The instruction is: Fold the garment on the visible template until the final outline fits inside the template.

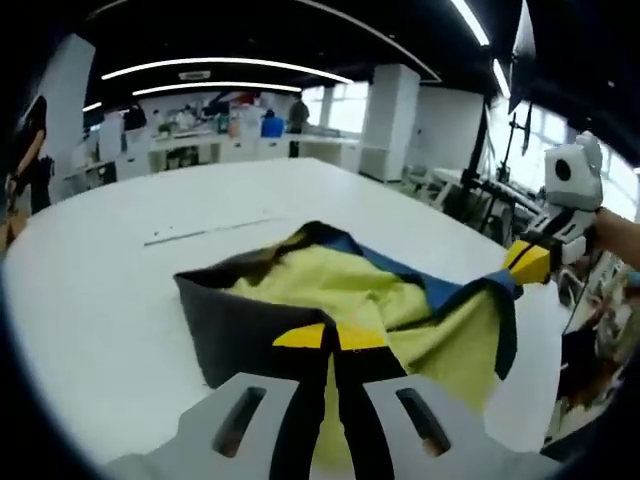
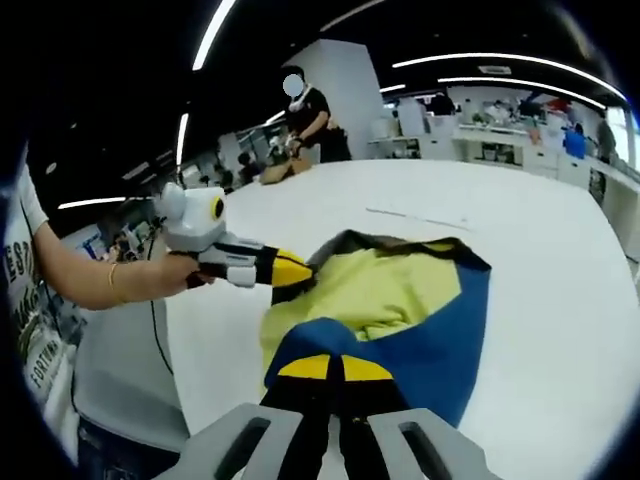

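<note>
The garment point(image 1: 360, 300) is a crumpled yellow, blue and dark grey piece, bunched in the near middle of the white desk point(image 1: 150, 260). Its yellow inner face shows uppermost, with a blue band along the right edge and a dark grey panel on the left.

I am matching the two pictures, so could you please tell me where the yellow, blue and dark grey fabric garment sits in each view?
Left gripper view: the yellow, blue and dark grey fabric garment lies centre to lower right, above the left gripper.
Right gripper view: the garment lies at centre, above the right gripper.
Shared landmark: the white table beneath it.
</note>
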Tool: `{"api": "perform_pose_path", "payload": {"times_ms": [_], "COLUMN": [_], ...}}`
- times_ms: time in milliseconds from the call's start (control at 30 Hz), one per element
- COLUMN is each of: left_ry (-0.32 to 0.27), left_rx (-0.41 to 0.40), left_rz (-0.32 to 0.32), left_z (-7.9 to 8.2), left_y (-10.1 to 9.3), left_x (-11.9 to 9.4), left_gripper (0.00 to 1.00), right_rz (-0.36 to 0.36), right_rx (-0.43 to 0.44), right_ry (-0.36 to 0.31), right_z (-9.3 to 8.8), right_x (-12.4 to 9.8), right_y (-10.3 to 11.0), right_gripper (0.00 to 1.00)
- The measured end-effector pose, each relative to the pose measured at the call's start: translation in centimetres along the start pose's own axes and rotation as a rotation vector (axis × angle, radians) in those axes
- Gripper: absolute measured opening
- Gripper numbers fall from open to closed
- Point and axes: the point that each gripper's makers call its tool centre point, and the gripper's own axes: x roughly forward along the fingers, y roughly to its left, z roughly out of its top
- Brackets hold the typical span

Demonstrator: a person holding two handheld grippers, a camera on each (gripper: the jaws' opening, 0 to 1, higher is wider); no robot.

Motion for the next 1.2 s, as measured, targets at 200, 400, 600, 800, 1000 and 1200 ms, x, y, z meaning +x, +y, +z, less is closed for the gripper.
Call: {"api": "perform_pose_path", "payload": {"times_ms": [200,400,600,800,1000,1200], "left_ry": [0.078,0.139,0.153,0.156,0.162,0.147], "left_rx": [0.015,0.0,0.033,0.058,0.07,0.086], "left_rz": [-0.002,0.002,0.01,0.013,0.012,-0.009], "left_z": [-2.8,-4.8,-5.0,-5.0,-5.0,-4.5], "left_y": [-0.2,-0.2,-0.2,-0.1,-0.3,-1.1], "left_x": [1.2,1.8,2.0,2.0,2.0,1.5], "left_gripper": [0.0,0.0,0.0,0.0,0.03,0.12], "right_rz": [0.003,-0.005,-0.021,-0.089,-0.225,-0.303], "right_rx": [0.005,0.012,0.034,0.079,0.157,0.169], "right_ry": [-0.004,0.004,-0.034,-0.078,-0.139,-0.143], "right_z": [0.6,1.6,2.9,3.9,4.6,4.0], "right_x": [-0.5,-1.5,-2.8,-3.7,-5.3,-6.6], "right_y": [-0.3,-1.3,-2.7,-5.5,-9.8,-12.6], "right_gripper": [0.0,0.0,0.0,0.0,0.0,0.0]}}
